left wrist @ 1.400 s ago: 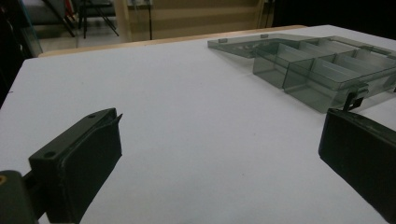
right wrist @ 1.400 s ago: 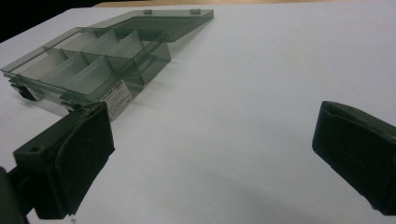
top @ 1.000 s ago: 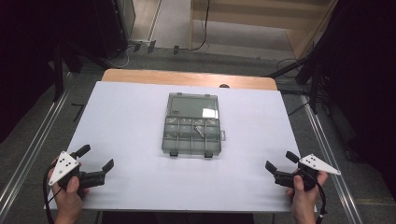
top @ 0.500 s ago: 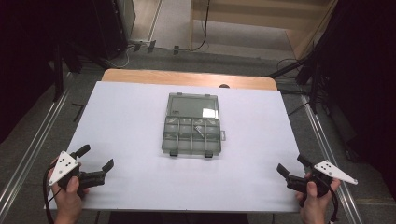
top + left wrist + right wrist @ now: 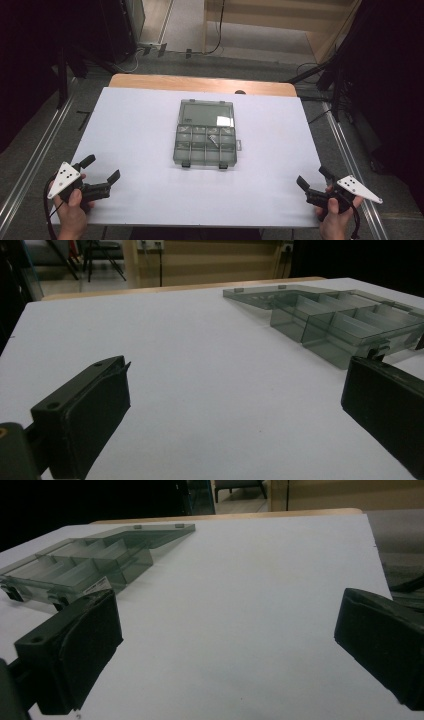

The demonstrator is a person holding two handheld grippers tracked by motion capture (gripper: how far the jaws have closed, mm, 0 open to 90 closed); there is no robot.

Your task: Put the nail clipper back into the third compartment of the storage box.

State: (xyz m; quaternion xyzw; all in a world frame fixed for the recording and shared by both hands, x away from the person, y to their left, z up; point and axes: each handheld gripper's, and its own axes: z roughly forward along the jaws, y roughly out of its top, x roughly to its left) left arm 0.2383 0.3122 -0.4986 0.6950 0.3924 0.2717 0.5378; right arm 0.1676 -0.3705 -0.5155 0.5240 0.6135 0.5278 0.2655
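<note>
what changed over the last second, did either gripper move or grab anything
The right gripper drew back toward the person and outward to the table's near right corner, jaws open, holding nothing. The left gripper stayed near the left corner, also open and empty. The compartment box kept its place mid-table with its lid open, and neither gripper touched it.

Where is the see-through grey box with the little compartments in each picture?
High view: the open, smoky-grey clear plastic compartment box lies at the middle of the white table, lid folded away from the person.
Left gripper view: upper right, beyond the right-hand jaw.
Right gripper view: upper left, above the left-hand jaw.
Shared landmark: the wooden strip along the table's far edge.
</note>
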